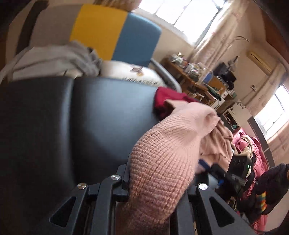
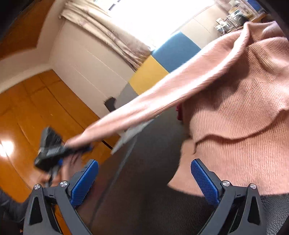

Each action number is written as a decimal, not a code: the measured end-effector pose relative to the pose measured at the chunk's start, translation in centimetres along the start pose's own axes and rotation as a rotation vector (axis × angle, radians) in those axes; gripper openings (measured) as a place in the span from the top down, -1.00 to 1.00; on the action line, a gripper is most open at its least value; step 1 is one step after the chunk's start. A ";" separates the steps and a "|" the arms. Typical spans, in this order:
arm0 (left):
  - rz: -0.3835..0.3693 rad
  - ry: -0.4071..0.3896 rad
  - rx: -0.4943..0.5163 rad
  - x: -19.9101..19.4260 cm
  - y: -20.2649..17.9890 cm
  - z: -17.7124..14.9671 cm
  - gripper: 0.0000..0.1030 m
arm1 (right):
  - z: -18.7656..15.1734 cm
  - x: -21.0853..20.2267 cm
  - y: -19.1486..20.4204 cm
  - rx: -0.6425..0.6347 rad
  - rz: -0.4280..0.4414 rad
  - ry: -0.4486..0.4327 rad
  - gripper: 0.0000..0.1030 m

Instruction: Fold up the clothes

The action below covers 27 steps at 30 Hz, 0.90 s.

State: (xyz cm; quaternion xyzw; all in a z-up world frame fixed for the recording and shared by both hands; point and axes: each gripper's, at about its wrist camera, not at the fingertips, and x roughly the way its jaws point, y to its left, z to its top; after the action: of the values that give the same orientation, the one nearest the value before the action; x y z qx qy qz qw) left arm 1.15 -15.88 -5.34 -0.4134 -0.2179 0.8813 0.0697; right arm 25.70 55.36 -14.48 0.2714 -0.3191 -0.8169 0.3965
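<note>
Sweater (image 2: 234, 108) sleeve pinched by left gripper (image 2: 79, 149) | right gripper (image 2: 144, 182) wide, empty | red garment (image 1: 168, 101) left-view only

A yellow-and-blue headboard panel (image 1: 110, 34) stands behind the black leather surface (image 1: 75, 115), with a cluttered wooden desk (image 1: 196, 77) (contents too blurred to tell) further along the wall from it.

Ahead of the left hand-held gripper spreads a black leather surface (image 1: 81, 117), with a yellow and blue padded headboard (image 1: 115, 34) beyond it. Up and to the right, bright windows (image 1: 182, 12) stand behind pale curtains (image 1: 216, 38), and a cluttered wooden desk (image 1: 195, 79) sits below them. An air conditioner (image 1: 260, 61) hangs high on the far wall. Left of the right hand-held gripper lie glossy orange wooden panels (image 2: 36, 108) beside a white wall (image 2: 86, 61).
</note>
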 end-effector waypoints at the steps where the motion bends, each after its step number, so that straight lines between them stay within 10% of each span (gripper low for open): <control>1: 0.008 0.008 -0.012 -0.4 0.8 -1.2 0.71 | -0.1 0.4 0.6 0.007 -0.020 0.002 -1.00; 8: 0.017 -0.001 -0.049 -4.1 4.2 -6.0 0.71 | -1.0 3.5 4.9 0.059 -0.161 0.015 -1.00; 18: 0.077 0.064 -0.038 -3.1 5.7 -8.6 0.67 | 11.5 -4.7 -1.8 0.391 -0.500 -0.347 -0.78; 27: 0.152 0.158 -0.031 1.7 4.2 -7.9 0.61 | 20.8 12.8 -3.2 0.438 -0.586 -0.361 -0.19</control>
State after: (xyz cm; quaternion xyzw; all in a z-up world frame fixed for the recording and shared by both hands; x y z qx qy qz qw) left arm 6.27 -16.49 -12.85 -0.4981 -0.1936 0.8451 0.0133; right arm 2.84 52.74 -5.78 0.2810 -0.4591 -0.8426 0.0173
